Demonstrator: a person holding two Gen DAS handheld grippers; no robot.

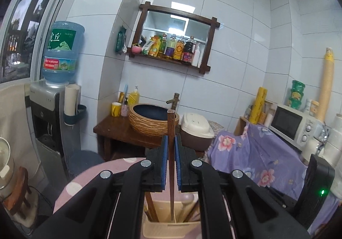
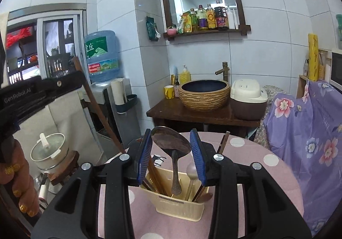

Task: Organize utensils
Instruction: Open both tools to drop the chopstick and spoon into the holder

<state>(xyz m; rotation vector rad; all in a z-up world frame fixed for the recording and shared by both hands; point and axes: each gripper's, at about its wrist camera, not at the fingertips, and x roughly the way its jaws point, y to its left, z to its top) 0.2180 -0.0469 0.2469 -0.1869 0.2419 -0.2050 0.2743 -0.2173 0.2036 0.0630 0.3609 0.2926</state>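
A brown chopstick (image 1: 171, 153) is clamped upright in the left hand-held gripper (image 1: 171, 149), at frame centre. A metal spoon (image 2: 172, 147) is clamped by its bowl in the right hand-held gripper (image 2: 171, 153), above the beige holder (image 2: 179, 207) at lower centre on the counter (image 2: 256, 166).

White tiled walls (image 1: 235, 80) surround a wooden washstand (image 2: 192, 113), framed mirror shelf (image 1: 175, 33) and water dispenser (image 1: 51, 115).
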